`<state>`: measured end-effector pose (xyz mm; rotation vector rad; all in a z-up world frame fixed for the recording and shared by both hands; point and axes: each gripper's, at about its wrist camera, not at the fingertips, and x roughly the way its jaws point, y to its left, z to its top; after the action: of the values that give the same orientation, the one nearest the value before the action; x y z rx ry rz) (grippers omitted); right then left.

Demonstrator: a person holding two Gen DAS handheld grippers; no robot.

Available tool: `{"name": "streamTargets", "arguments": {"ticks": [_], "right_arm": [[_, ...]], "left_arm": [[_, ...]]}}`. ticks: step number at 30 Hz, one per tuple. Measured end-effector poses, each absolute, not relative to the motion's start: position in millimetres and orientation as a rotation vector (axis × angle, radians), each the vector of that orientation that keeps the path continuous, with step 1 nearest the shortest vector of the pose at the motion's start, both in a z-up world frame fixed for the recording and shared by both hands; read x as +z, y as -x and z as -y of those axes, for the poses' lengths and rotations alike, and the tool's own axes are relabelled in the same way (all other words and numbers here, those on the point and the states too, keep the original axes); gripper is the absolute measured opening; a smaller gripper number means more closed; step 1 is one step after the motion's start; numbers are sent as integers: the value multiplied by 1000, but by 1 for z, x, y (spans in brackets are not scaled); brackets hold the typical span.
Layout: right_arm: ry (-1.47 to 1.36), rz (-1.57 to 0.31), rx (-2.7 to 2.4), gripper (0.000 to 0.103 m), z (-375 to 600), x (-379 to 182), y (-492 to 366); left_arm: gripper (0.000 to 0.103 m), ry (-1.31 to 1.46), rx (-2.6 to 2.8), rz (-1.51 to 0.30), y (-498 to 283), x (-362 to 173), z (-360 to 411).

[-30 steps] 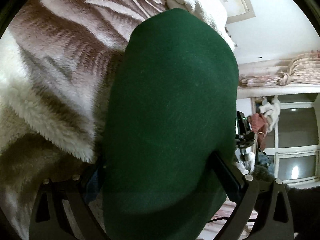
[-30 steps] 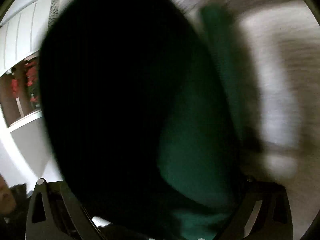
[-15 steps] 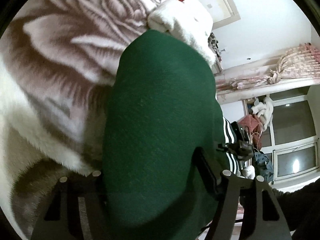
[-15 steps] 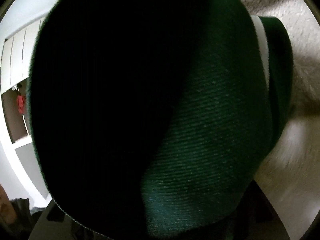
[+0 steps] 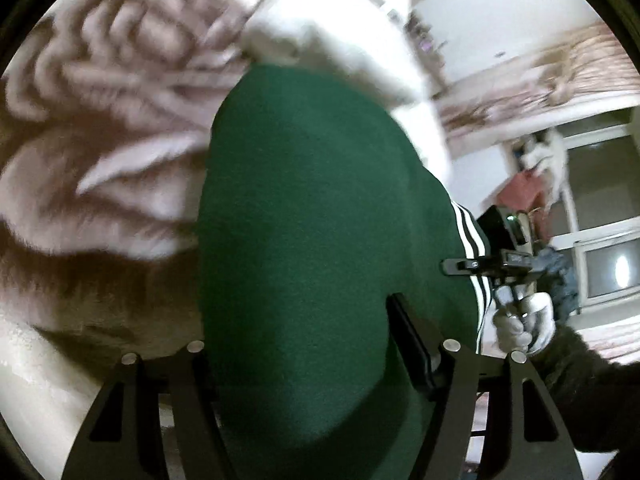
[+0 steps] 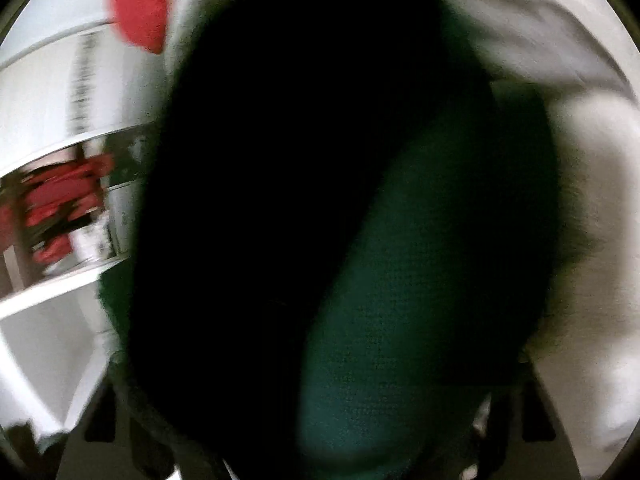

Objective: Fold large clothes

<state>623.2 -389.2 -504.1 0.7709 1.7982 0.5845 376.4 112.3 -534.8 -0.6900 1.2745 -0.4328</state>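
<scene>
The green garment (image 5: 312,220), white-striped at one edge, hangs bunched over a rose-patterned blanket (image 5: 100,152). The left gripper (image 5: 316,364) pinches a thick fold of it. In the blurred right wrist view, the garment fills the right gripper (image 6: 320,420); its jaws are opening, apparently with cloth between them.
</scene>
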Motion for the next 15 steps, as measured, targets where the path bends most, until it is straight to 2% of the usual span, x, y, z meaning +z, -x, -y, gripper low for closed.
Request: {"name": "streamTargets", "arguments": {"ticks": [2,3,7,15], "right_arm": [[-730,-1851,559,95,400,-529,-612],[-749,-1850,569,97,404,-534,-607],[-841,-1827,618,101,408,-550,-595],[-1040,-1770,739,101,392,-567,-590]], "left_arm": [[65,716,-456,-1299,-373,-551,-116],[69,734,-474,-1308,-371,-557,-118],[79,803,-516,-1308,-369,-572,-119],[82,875,-610,-1283,-380,-579,-111]]}}
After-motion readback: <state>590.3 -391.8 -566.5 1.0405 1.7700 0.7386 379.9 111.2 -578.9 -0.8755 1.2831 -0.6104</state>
